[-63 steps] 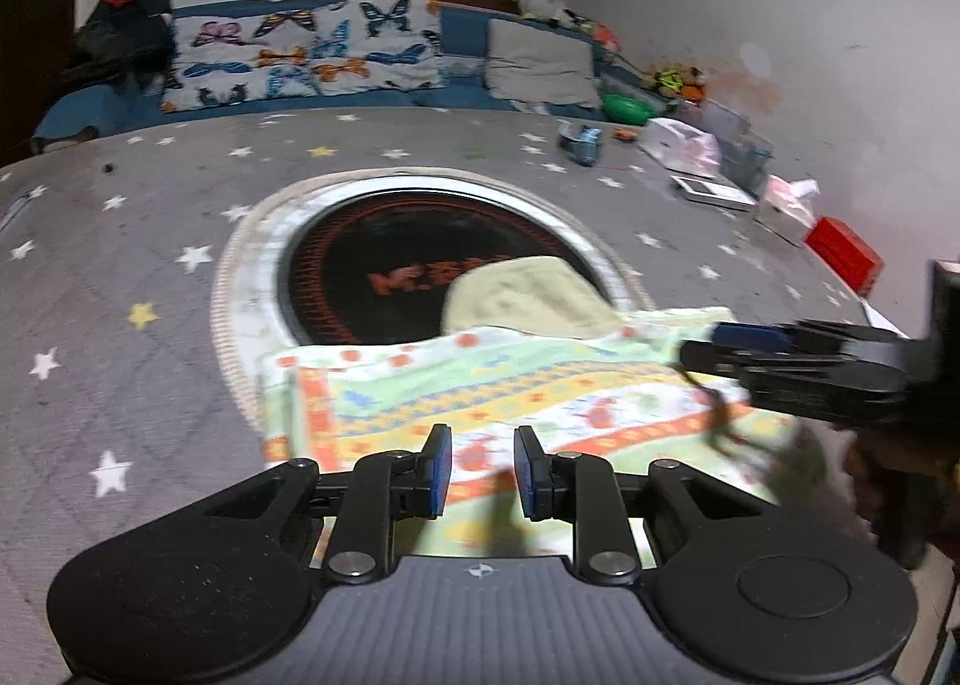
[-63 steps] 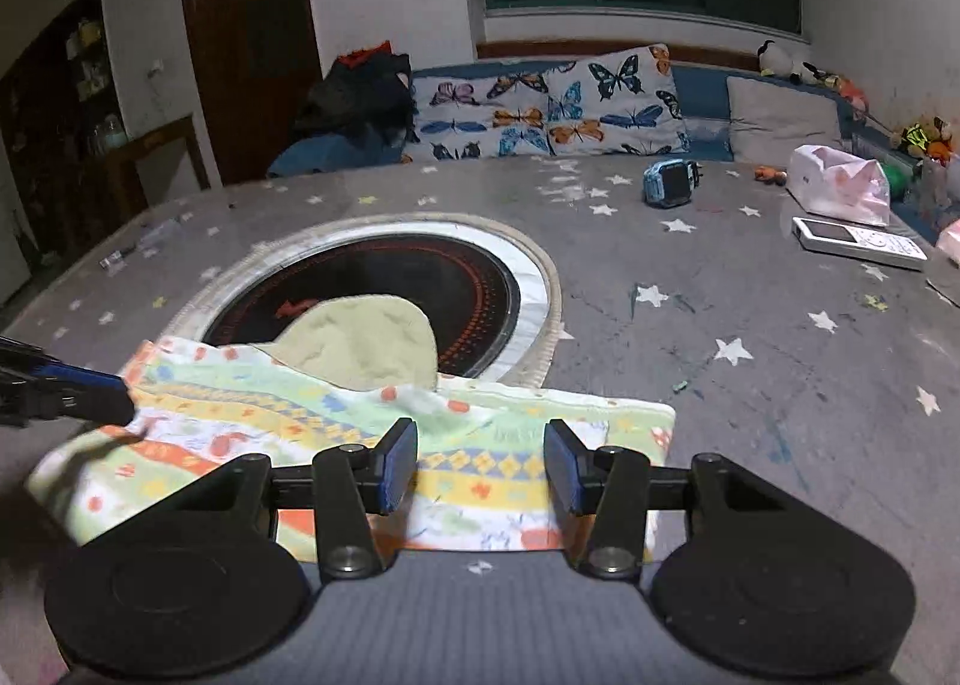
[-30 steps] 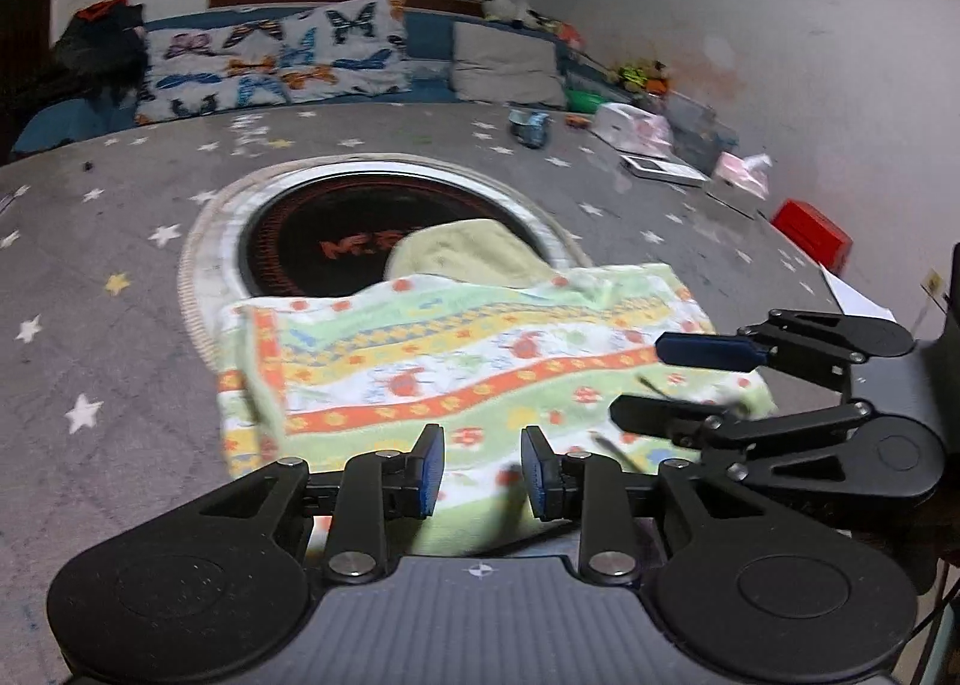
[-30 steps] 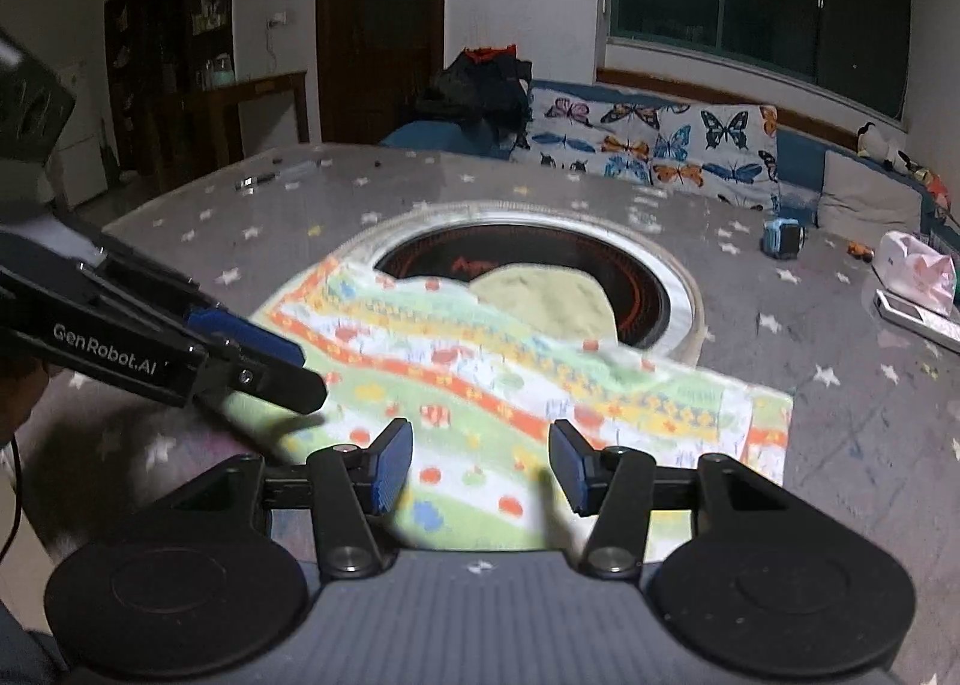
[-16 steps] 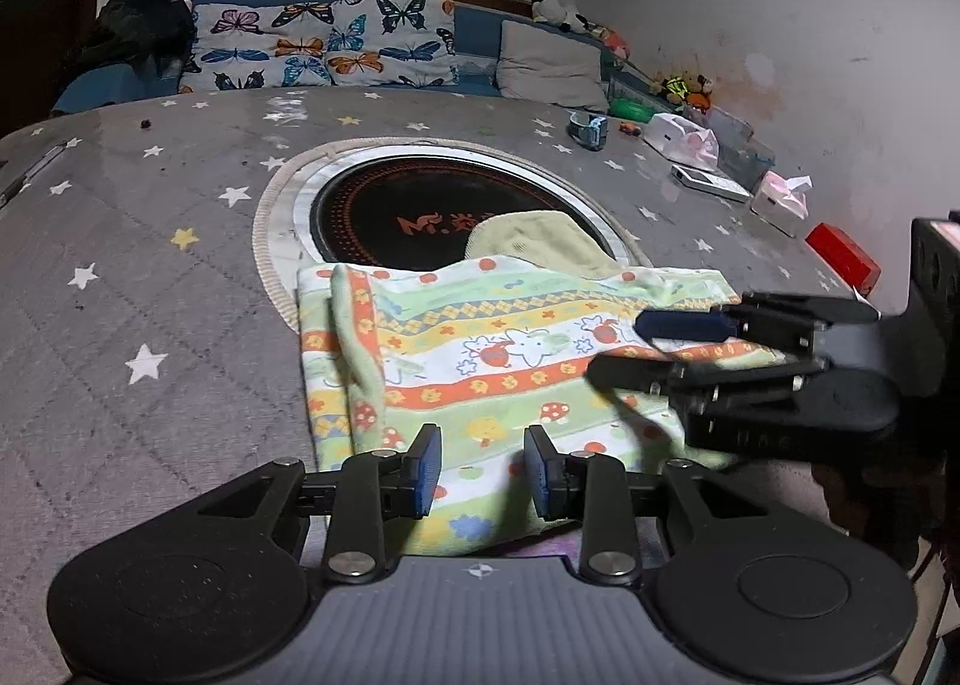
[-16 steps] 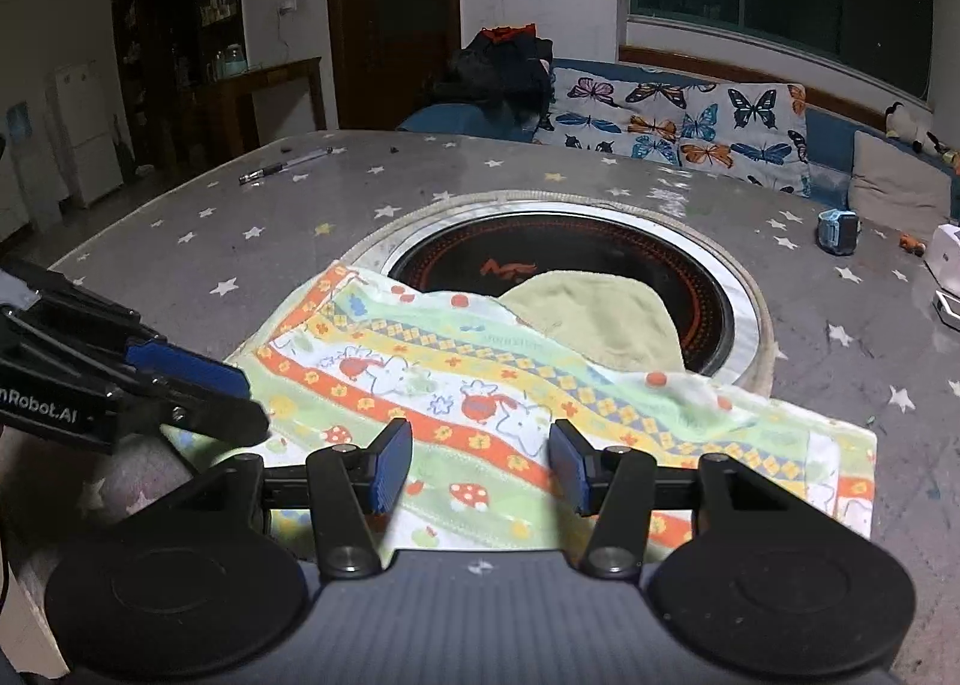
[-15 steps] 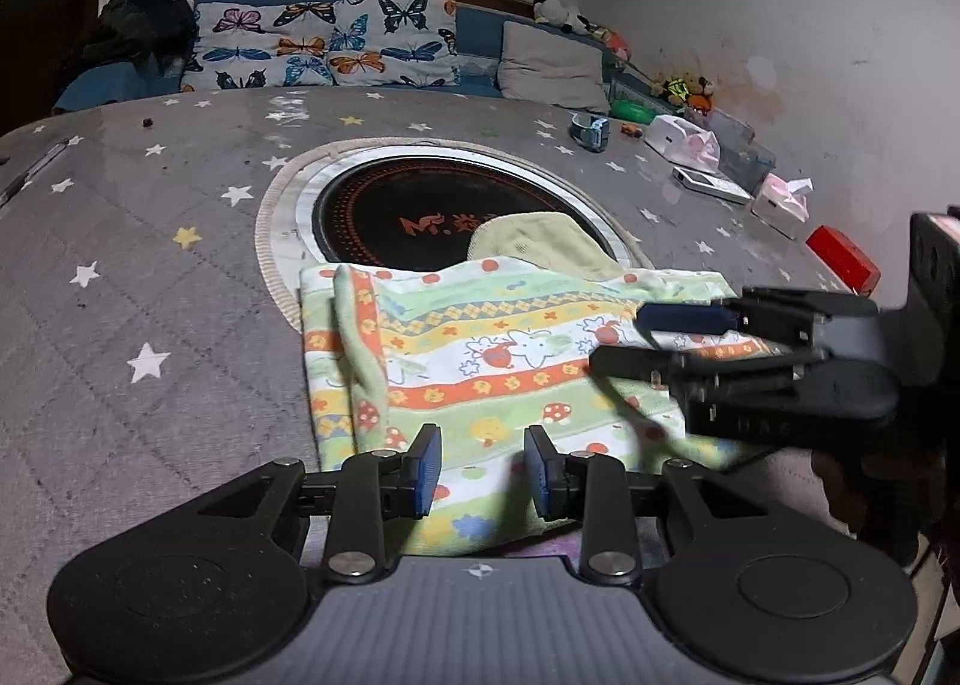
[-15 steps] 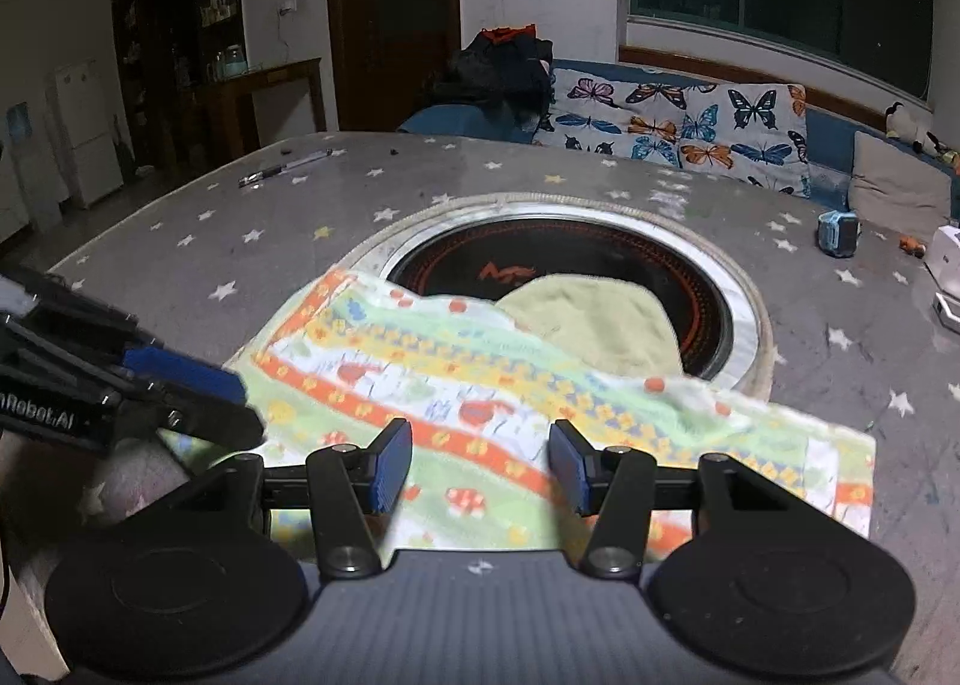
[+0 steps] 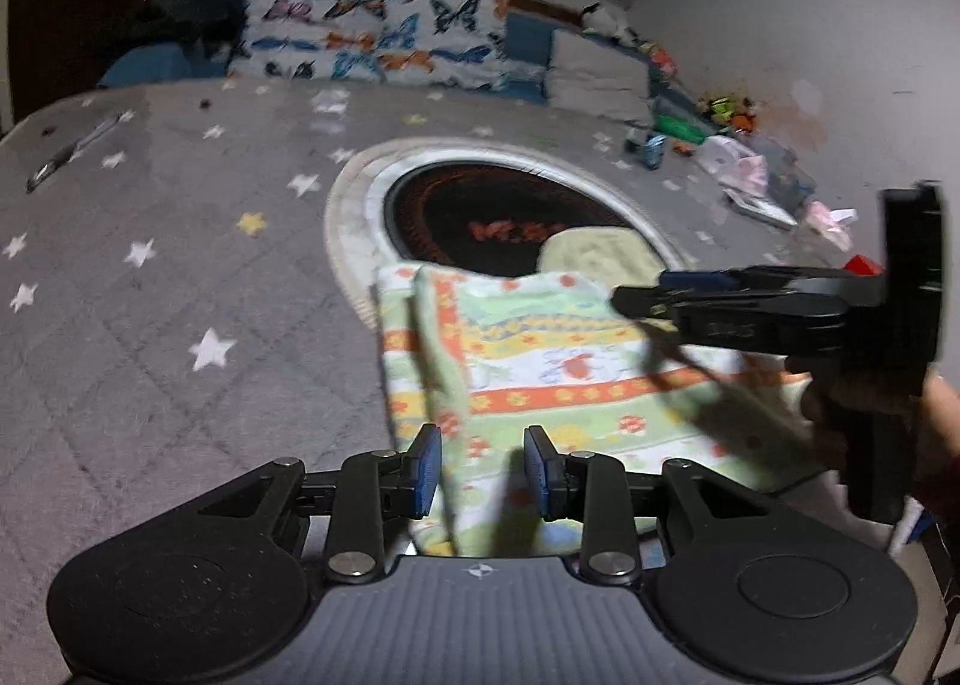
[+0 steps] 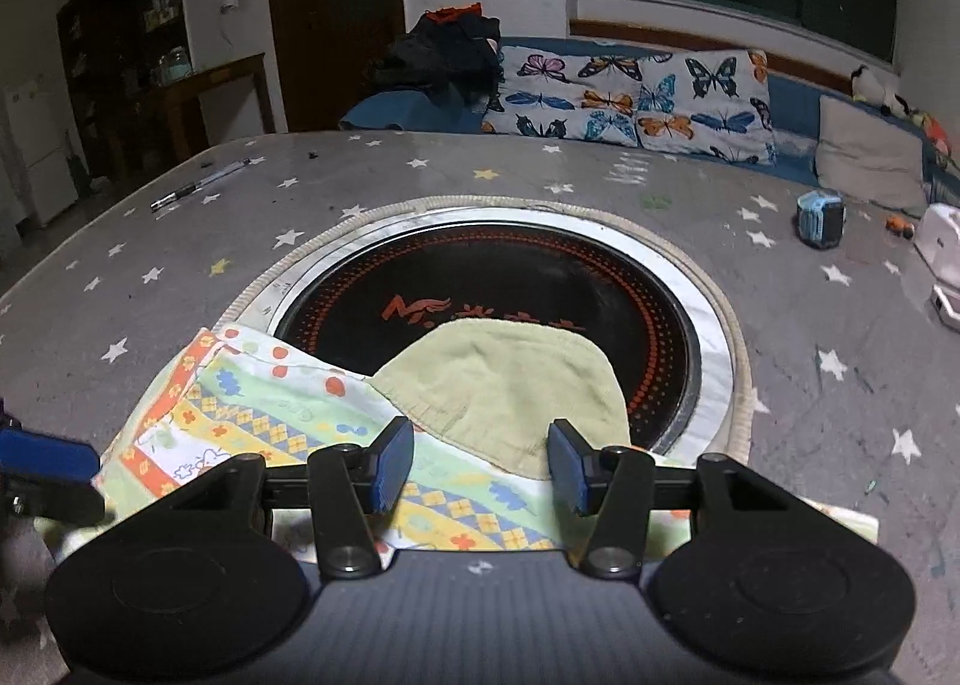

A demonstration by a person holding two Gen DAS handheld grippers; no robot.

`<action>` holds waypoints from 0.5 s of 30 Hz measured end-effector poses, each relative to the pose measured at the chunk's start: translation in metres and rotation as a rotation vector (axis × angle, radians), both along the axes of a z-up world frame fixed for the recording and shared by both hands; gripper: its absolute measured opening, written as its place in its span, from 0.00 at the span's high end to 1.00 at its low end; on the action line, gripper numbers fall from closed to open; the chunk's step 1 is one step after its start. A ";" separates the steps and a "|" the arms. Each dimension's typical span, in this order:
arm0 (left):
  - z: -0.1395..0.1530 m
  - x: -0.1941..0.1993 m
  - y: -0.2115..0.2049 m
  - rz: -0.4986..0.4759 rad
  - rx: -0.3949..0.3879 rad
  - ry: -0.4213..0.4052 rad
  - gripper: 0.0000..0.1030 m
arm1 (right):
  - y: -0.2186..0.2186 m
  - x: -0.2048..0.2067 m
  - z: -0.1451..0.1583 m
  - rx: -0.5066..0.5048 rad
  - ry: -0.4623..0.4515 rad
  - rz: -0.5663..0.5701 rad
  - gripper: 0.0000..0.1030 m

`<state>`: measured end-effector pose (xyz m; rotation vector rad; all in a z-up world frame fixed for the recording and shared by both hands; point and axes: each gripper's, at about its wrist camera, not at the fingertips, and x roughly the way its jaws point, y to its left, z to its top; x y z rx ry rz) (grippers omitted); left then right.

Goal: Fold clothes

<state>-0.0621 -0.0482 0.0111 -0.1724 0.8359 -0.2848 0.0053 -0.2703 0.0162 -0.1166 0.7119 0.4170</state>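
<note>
Since the left gripper (image 9: 483,466) and the right gripper (image 10: 483,460) both hover unclenched with nothing between their pads, the patterned cloth (image 9: 540,361) lies free on the starry table cover (image 9: 180,265), its far edge overlapping the round black hob (image 10: 510,277). It looks light, limp and easily wrinkled, so corners or a hem seem best. Its stripes and long axis run across the right-wrist view, with a pale green towel (image 10: 510,379) just beyond.
</note>
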 end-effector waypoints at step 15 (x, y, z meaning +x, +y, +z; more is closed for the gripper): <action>0.014 0.005 0.035 0.132 -0.050 0.009 0.64 | 0.053 -0.091 0.035 -0.062 -0.089 0.327 0.51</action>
